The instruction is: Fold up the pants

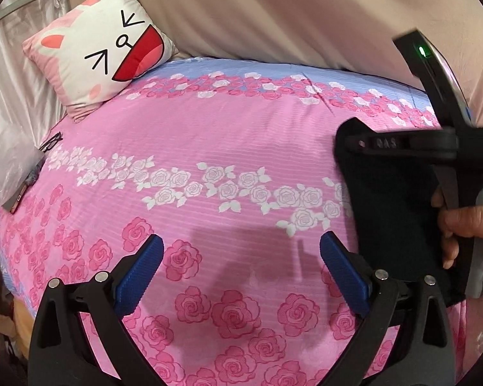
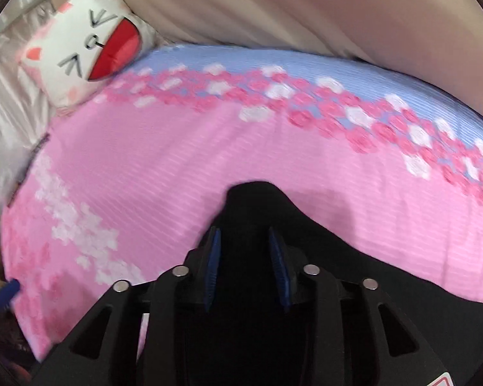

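Note:
The black pants (image 1: 393,222) lie as a flat dark slab on the pink rose bedsheet (image 1: 209,135), at the right of the left wrist view. My left gripper (image 1: 243,271) hovers over bare sheet to their left, its jaws wide apart and nothing between them. A hand (image 1: 463,228) holds my right gripper's body (image 1: 402,143) over the top end of the pants. In the blurred right wrist view, my right gripper (image 2: 246,267) stands partly open above the black pants (image 2: 260,202). Cloth shows between its blue pads (image 2: 214,263), which do not seem to press on it.
A cat-face pillow (image 1: 99,45) leans at the bed's far left corner. Beige fabric (image 1: 289,13) rises behind the bed. A clear plastic bag (image 1: 9,164) and small dark items sit at the left edge, where the sheet drops off.

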The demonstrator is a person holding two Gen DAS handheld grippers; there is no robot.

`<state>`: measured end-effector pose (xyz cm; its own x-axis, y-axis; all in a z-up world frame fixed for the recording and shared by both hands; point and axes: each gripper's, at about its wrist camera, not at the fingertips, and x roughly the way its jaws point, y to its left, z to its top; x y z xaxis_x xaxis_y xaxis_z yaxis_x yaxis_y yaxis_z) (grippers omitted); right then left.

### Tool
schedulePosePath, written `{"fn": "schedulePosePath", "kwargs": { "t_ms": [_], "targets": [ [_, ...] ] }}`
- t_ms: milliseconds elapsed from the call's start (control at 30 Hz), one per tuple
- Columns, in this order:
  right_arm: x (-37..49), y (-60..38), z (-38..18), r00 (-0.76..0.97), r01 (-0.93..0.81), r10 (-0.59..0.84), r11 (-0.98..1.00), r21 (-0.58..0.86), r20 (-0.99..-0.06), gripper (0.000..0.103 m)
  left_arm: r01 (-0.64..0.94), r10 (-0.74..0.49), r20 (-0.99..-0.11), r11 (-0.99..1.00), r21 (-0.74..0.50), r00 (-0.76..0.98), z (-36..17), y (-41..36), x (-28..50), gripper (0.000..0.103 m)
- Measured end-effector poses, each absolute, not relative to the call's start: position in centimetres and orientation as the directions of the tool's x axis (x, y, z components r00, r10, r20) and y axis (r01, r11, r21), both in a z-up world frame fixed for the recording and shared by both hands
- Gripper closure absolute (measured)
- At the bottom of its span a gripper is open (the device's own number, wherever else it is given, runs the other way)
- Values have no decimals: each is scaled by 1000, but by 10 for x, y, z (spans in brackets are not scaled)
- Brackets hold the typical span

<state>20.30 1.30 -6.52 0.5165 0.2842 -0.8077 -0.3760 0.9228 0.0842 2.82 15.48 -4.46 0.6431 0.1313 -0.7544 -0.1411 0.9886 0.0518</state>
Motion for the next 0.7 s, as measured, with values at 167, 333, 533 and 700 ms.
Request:
{"fn": "schedulePosePath", "kwargs": {
  "t_ms": [167,333,533,700],
  "targets": [
    [123,-65,-17,665,-316,318,940,131,-675,60,-32,-50,-750,995,-95,659,-38,142,21,5],
    [9,-222,-16,770,47,63,987,156,-635,47,68,-183,-768,981,-180,613,-51,109,20,5],
    [-61,-293,-53,749,161,89,937,310,-657,46,81,-203,-790,978,-192,578,-67,82,24,5],
    [-37,-283,-70,736,49,260,901,431,-625,46,55,-177,-788,982,-179,590,-73,72,24,5]
  ]
}}
